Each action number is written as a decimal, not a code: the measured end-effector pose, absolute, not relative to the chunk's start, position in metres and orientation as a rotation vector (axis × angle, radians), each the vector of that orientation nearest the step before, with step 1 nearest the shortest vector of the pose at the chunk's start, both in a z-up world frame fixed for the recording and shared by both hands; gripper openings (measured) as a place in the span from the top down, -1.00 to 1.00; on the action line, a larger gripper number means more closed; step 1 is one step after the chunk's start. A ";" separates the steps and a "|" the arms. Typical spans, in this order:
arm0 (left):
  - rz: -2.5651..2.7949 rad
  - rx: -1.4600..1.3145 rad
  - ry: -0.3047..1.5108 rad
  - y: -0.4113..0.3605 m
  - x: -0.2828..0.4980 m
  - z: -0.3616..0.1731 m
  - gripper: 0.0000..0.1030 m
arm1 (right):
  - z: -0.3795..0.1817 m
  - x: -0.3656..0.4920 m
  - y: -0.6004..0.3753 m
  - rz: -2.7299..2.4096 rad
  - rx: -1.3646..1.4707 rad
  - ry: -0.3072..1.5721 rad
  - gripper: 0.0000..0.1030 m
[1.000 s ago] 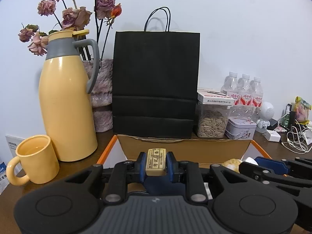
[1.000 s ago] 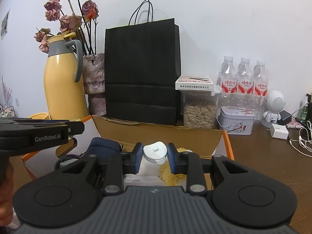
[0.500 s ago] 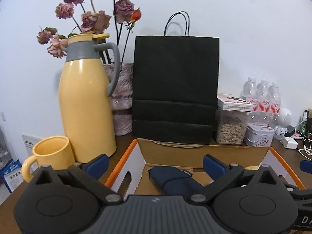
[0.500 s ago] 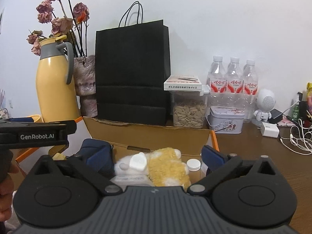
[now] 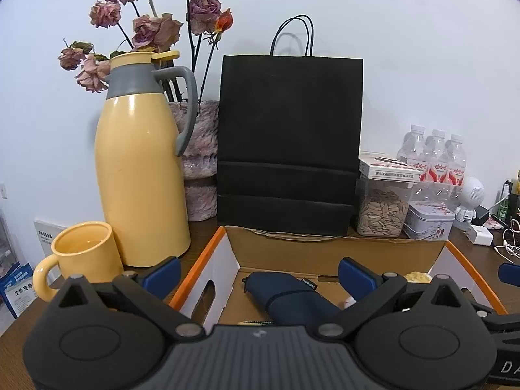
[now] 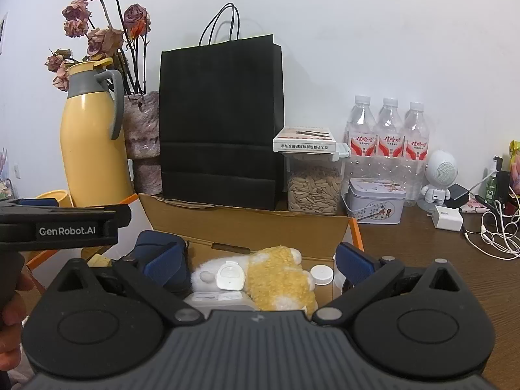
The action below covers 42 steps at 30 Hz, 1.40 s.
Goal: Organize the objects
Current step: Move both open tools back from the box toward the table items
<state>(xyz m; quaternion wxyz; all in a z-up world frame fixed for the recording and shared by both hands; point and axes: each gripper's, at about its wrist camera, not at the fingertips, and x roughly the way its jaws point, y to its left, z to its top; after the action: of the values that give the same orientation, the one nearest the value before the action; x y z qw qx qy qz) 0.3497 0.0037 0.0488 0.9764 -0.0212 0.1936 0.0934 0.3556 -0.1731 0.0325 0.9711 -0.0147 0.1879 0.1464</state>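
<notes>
An open cardboard box (image 5: 334, 250) with orange edges stands in front of me; it also shows in the right wrist view (image 6: 247, 224). Inside lie a dark blue pouch (image 5: 286, 295), a yellow and white plush toy (image 6: 279, 276), a white-capped bottle (image 6: 230, 276) and a small white cap (image 6: 321, 274). My left gripper (image 5: 260, 276) is open and empty above the box's left half. My right gripper (image 6: 260, 260) is open and empty above the plush toy. The left gripper's body (image 6: 65, 227) shows at the left of the right wrist view.
Behind the box stand a black paper bag (image 5: 289, 143), a yellow thermos (image 5: 143, 175), a yellow mug (image 5: 81, 256), a vase of dried roses (image 5: 198, 156), a seed jar (image 6: 313, 185), a tin (image 6: 375, 200), water bottles (image 6: 386, 136) and white cables (image 6: 497, 227).
Both grippers opened. The left one let go of a small tan block, the right one let go of the white-capped bottle, which now lies in the box. Both pulled back and up.
</notes>
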 end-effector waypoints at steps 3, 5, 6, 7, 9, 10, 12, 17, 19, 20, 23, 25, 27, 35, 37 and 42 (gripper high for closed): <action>0.172 -0.046 0.391 0.003 0.345 0.051 -1.00 | 0.035 0.351 -0.174 0.300 -0.035 0.370 -1.00; 0.164 -0.046 0.385 0.003 0.340 0.053 -1.00 | 0.038 0.347 -0.175 0.304 -0.037 0.359 -1.00; 0.163 -0.045 0.384 0.002 0.338 0.053 -1.00 | 0.039 0.344 -0.175 0.306 -0.036 0.355 -1.00; 0.167 -0.044 0.382 0.002 0.335 0.053 -1.00 | 0.040 0.342 -0.176 0.307 -0.037 0.350 -1.00; 0.189 -0.043 0.375 0.001 0.328 0.052 -1.00 | 0.041 0.337 -0.176 0.307 -0.042 0.340 -1.00; 0.191 -0.043 0.371 0.001 0.323 0.051 -1.00 | 0.042 0.335 -0.176 0.310 -0.046 0.335 -1.00; 0.187 -0.042 0.372 0.002 0.318 0.049 -1.00 | 0.042 0.329 -0.177 0.317 -0.056 0.331 -1.00; 0.174 -0.036 0.385 0.004 0.301 0.042 -1.00 | 0.041 0.314 -0.177 0.331 -0.076 0.325 -1.00; 0.161 -0.044 0.388 0.006 0.292 0.038 -1.00 | 0.039 0.306 -0.178 0.333 -0.087 0.323 -1.00; 0.152 -0.043 0.390 0.007 0.289 0.038 -1.00 | 0.038 0.302 -0.179 0.332 -0.091 0.322 -1.00; 0.135 -0.028 0.384 0.005 0.278 0.036 -1.00 | 0.034 0.292 -0.178 0.331 -0.108 0.322 -1.00; 0.127 -0.018 0.379 0.003 0.270 0.035 -1.00 | 0.032 0.284 -0.178 0.329 -0.115 0.319 -1.00; 0.118 -0.009 0.377 0.001 0.263 0.032 -1.00 | 0.029 0.276 -0.180 0.334 -0.111 0.323 -1.00; 0.092 0.049 0.399 -0.006 0.236 0.013 -1.00 | 0.013 0.250 -0.182 0.364 -0.111 0.372 -1.00; 0.084 0.055 0.396 -0.007 0.228 0.010 -1.00 | 0.008 0.243 -0.182 0.370 -0.114 0.387 -1.00; 0.060 0.067 0.441 -0.010 0.217 0.000 -1.00 | -0.005 0.226 -0.183 0.374 -0.128 0.428 -1.00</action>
<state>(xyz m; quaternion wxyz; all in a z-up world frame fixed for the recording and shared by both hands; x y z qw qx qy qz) 0.2174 -0.0102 0.0002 0.9748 0.0334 0.2187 0.0297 0.2262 -0.1825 -0.0053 0.9578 -0.0629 0.2111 0.1844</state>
